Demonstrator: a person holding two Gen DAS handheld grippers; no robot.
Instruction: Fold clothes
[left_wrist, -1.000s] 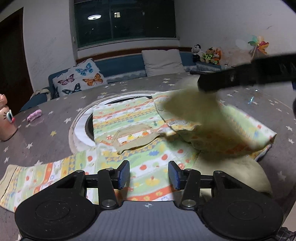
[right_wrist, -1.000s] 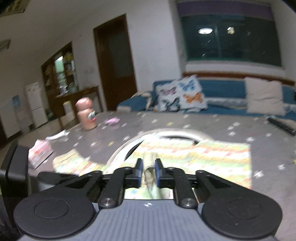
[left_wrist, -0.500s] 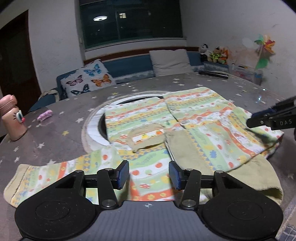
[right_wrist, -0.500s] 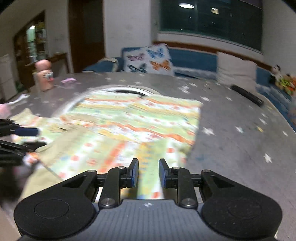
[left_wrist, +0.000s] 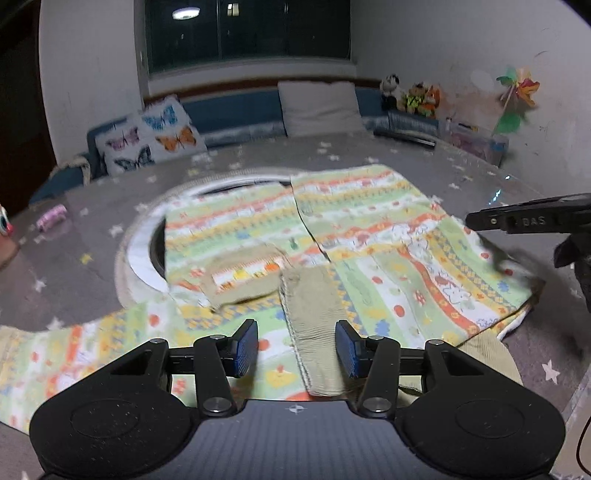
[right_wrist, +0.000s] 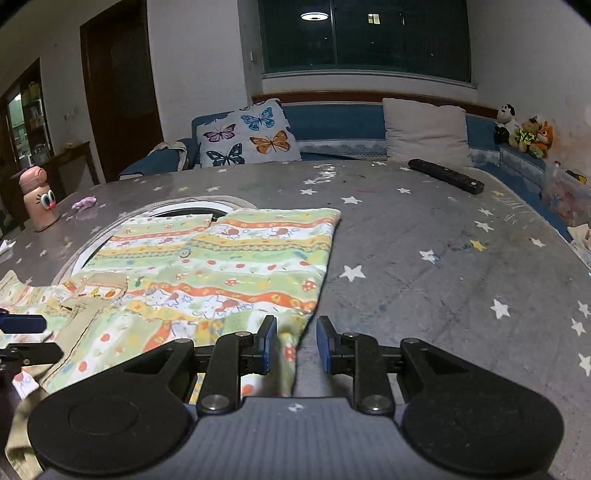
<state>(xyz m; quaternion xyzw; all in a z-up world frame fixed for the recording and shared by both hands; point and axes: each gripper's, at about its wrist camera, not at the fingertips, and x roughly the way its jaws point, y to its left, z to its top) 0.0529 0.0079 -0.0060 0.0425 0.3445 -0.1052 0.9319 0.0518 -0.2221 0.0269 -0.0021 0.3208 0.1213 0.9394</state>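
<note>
Garment: a patterned child's top (left_wrist: 369, 236) in green, orange and yellow bands lies spread on the grey star-print table (right_wrist: 424, 236), its far part over the round white-rimmed opening (left_wrist: 140, 243) in the tabletop.
Fold state: the right half is turned over onto the body; a khaki ribbed cuff (left_wrist: 314, 314) lies on top near the front edge, and a khaki collar (left_wrist: 240, 277) sits beside it.
Left sleeve: extends flat toward the left edge of the left wrist view (left_wrist: 55, 350).
Left gripper (left_wrist: 295, 349): jaws spread wide, nothing between the pads; the khaki cuff lies below the gap, nearer the right pad. Contact with the cloth cannot be told.
Right gripper (right_wrist: 293, 345): jaws parted, gripping nothing; the garment's right near corner (right_wrist: 291, 332) lies in the gap, against the left pad side, with bare table under the right pad.
Right gripper, seen from the left wrist view (left_wrist: 524, 219): above the garment's right edge.
Surroundings: pink bottle (right_wrist: 38, 201) at the table's far left, black remote (right_wrist: 447, 175) at far right, butterfly cushion (right_wrist: 247, 134) on the blue sofa behind.
</note>
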